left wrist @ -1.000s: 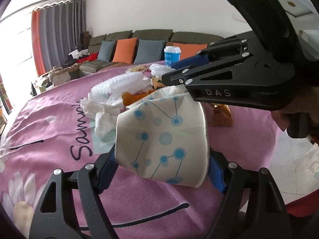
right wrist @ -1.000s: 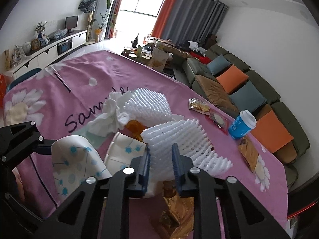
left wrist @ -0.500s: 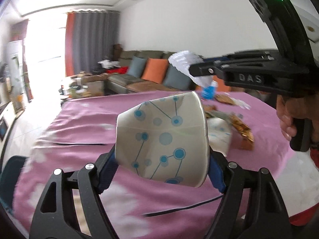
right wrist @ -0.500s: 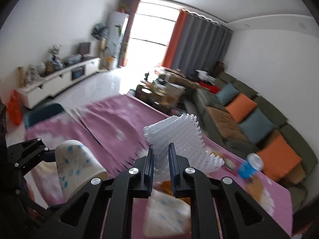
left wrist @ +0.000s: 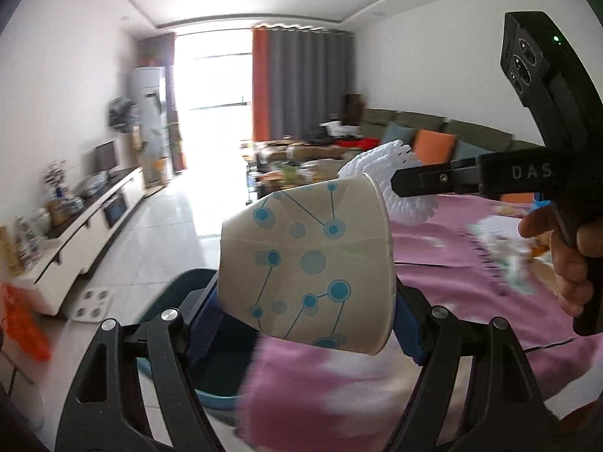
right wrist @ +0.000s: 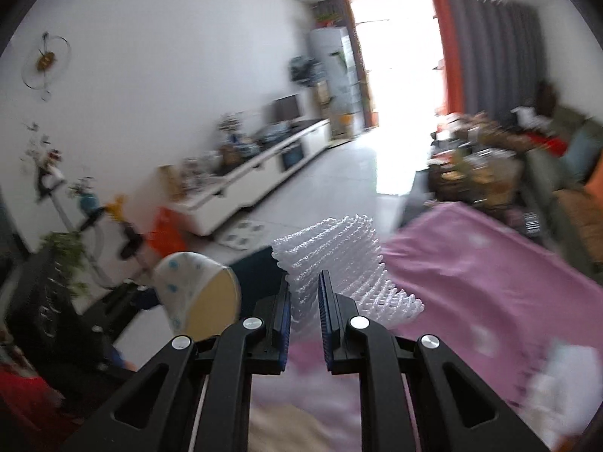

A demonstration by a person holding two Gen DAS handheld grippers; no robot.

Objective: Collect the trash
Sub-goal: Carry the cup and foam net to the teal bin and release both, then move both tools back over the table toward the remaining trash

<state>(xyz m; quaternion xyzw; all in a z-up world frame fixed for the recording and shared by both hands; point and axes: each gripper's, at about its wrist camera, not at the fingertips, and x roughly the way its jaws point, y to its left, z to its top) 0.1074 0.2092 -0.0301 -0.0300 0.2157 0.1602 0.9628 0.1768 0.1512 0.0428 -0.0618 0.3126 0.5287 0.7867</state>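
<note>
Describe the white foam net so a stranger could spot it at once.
Start at the pink tablecloth. Above its near edge, the right gripper is shut on the foam net. It is white, ribbed mesh, unlike the smooth, blue-dotted paper cup on its left.

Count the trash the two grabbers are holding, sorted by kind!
Paper cups: 1, the paper cup in the left gripper.
Foam nets: 1, the white foam net in the right gripper.
Total: 2
</note>
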